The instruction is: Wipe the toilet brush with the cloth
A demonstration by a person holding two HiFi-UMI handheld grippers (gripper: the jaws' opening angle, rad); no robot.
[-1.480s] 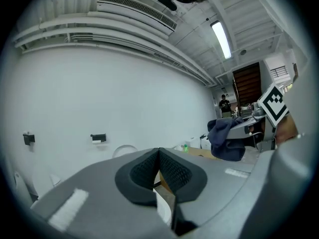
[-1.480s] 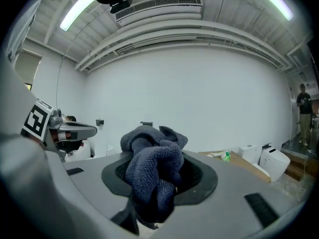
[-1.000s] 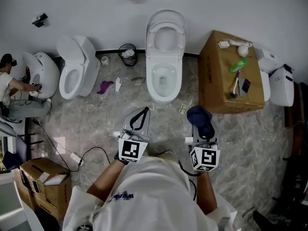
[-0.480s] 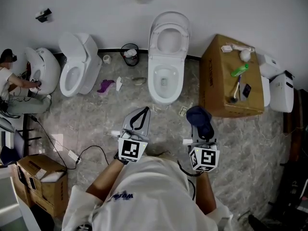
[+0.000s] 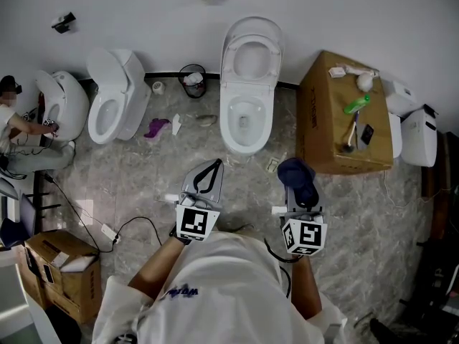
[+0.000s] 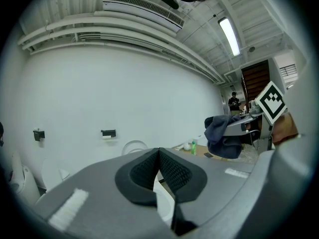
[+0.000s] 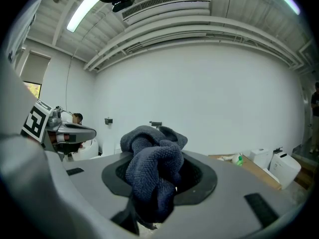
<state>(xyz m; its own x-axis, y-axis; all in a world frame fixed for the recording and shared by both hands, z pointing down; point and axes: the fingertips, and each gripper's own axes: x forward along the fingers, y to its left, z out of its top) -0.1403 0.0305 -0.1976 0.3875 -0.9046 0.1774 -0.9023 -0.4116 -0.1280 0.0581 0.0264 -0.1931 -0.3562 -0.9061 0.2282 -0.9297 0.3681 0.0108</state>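
Grey veined stone floor [image 5: 373, 213] fills most of the head view beneath me, and the white wall [image 5: 129, 6] closes it off at 12 o'clock. A white toilet [image 5: 249, 84] with its lid up stands straight ahead at 12 o'clock, and a second toilet [image 5: 115, 99] stands at 10 o'clock. At 2 o'clock from my grippers a cardboard box [image 5: 323, 135] sits on the floor beside the middle toilet. My left gripper [image 5: 214, 167] points toward 12 o'clock with its ribbed pads pressed together and nothing between them. My right gripper [image 5: 300, 201] is level with it at 3 o'clock, its jaws pinching the dark blue cloth [image 5: 295, 172], which bunches up over the tips. What I take for the toilet brush [image 5: 364, 82], white with a rounded head, lies on top of the box at its far end, well apart from both grippers. A green bottle [image 5: 356, 104] lies just beside it.
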